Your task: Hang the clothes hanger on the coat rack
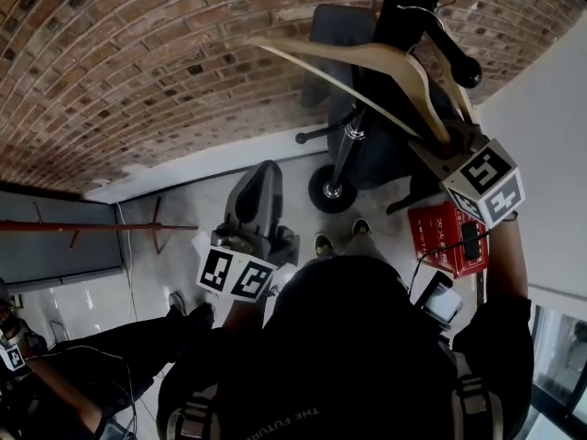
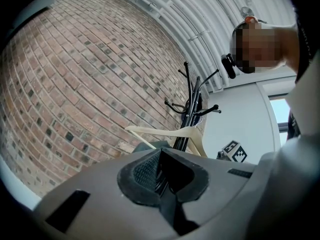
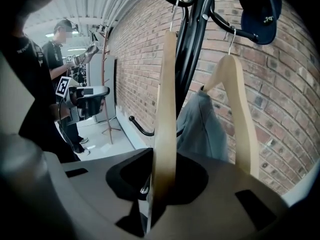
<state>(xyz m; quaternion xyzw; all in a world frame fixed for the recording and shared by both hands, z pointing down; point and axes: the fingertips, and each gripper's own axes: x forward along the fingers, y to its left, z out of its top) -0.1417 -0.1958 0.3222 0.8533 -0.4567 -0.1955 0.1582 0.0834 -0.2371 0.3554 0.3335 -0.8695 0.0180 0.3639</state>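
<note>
A pale wooden clothes hanger [image 1: 367, 58] hangs by its metal hook [image 3: 173, 9] on a peg of the black coat rack [image 1: 353, 131]. In the right gripper view its arm [image 3: 165, 124] runs down between the jaws of my right gripper [image 3: 157, 184]. A dark gap shows beside the wood, so the jaws stand open around it. In the head view my right gripper [image 1: 449, 145] is at the hanger's lower end. My left gripper [image 1: 261, 177] is held lower and to the left, away from the rack, shut and empty [image 2: 161, 171]. The left gripper view shows the rack [image 2: 192, 104] and the hanger [image 2: 165, 133] ahead.
A second wooden hanger [image 3: 237, 99] with a grey garment [image 3: 200, 129] hangs on the rack, and a navy cap [image 3: 260, 9] above it. The brick wall [image 1: 138, 62] is behind. A red box [image 1: 449, 236] lies on the floor by a white wall. Another person [image 3: 62, 59] stands off to the left.
</note>
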